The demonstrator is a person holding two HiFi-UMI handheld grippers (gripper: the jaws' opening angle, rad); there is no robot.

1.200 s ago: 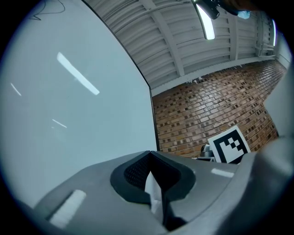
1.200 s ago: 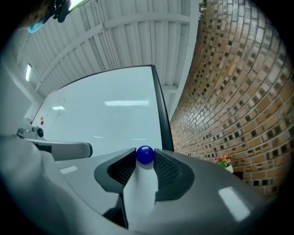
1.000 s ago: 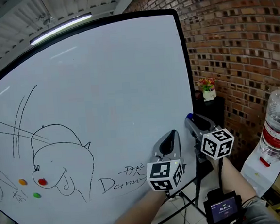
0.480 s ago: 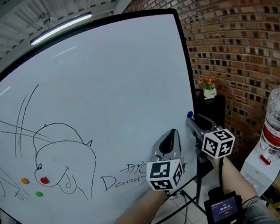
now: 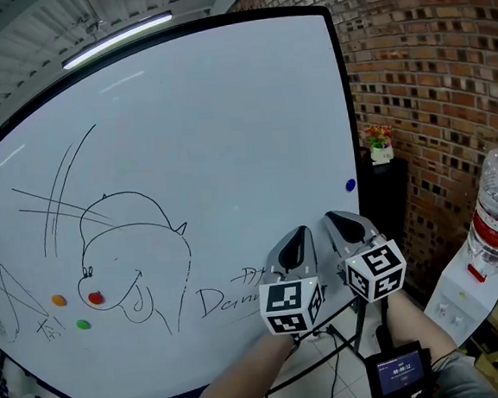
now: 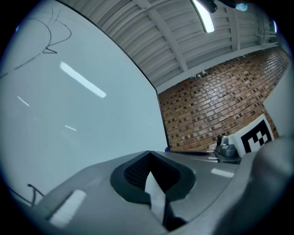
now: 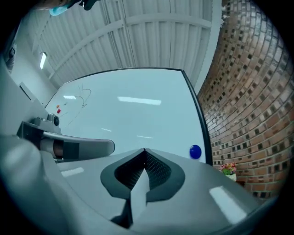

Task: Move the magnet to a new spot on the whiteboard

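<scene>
A small blue magnet (image 5: 350,185) sticks to the whiteboard (image 5: 226,135) close to its right edge, with nothing touching it. My right gripper (image 5: 344,221) is below and left of the magnet, off the board, its jaws shut and empty. In the right gripper view the blue magnet (image 7: 195,151) lies up and right of the shut tips (image 7: 144,150). My left gripper (image 5: 301,233) hangs beside the right one, also shut and empty (image 6: 149,152). Orange (image 5: 59,300), red (image 5: 95,297) and green (image 5: 83,323) magnets sit at the board's lower left.
Black marker drawings and writing cover the board's left and lower part. A brick wall (image 5: 446,72) stands to the right, with a flower pot (image 5: 380,146) on a dark cabinet and a water bottle (image 5: 493,216) on a dispenser. Board stand legs and cables lie below.
The right gripper has drawn back down from the board's right edge. The blue magnet that was at its tip now stays alone on the board. The head view has shifted.
</scene>
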